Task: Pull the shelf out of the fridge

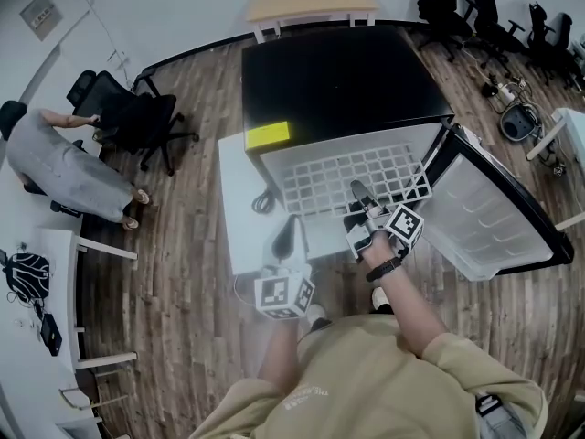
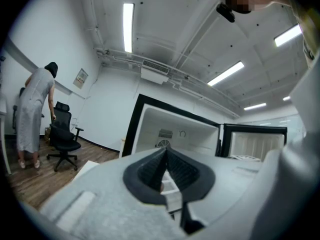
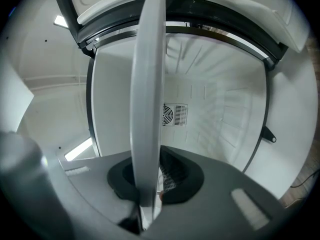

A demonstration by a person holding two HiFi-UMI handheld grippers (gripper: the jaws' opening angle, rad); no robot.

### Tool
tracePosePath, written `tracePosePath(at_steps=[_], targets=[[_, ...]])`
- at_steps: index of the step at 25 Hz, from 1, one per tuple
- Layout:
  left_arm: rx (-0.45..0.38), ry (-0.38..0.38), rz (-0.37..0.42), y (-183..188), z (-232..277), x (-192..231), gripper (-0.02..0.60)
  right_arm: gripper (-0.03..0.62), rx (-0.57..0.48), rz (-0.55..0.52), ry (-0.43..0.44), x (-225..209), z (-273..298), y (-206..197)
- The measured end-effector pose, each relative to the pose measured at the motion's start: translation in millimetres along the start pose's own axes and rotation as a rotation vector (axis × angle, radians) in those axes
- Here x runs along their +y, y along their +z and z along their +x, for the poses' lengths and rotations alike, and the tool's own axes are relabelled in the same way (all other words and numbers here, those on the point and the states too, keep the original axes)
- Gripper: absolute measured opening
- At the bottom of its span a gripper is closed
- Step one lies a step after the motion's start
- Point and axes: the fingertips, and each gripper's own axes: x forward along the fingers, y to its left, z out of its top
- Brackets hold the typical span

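While R tool (image 1: 359,194) grips the shelf (image 1: 340,177) edge, partly out of fridge (image 1: 338,71), L tool (image 1: 290,233) is closed up, empty.

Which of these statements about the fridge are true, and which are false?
1. The fridge door stands open. True.
2. The right gripper clamps the front edge of the shelf. True.
3. The left gripper grips the shelf too. False: it is shut on nothing, short of the shelf.
4. Nobody else is in the room. False: another person stands beside a black office chair.
5. The shelf is solid glass. False: it is a white grid.
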Motion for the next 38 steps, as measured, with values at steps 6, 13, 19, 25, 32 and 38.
tracePosePath(at_steps=[6, 13, 19, 25, 32, 38], targets=[[0.017, -0.023, -0.003, -3, 0, -3, 0.002, 0.031, 0.001, 0.049, 0.009, 2, -14, -6], [0.008, -0.055, 0.003, 6, 3, -11, 0.002, 0.031, 0.029, -0.037, 0.009, 3, -46, -17], [0.017, -0.065, 0.041, 2, 7, -21, 0.002, 0.031, 0.062, -0.314, -0.072, 10, -82, -26], [0.024, -0.094, 0.039, -1, 7, -34, 0.002, 0.030, 0.048, -0.804, -0.116, 52, -92, -15], [0.040, -0.106, 0.066, -4, 3, -46, 0.002, 0.031, 0.045, -1.169, -0.231, 76, -101, -9], [0.067, -0.070, 0.114, -18, -2, -42, 0.002, 0.031, 0.048, -1.376, -0.318, 86, -105, -6]])
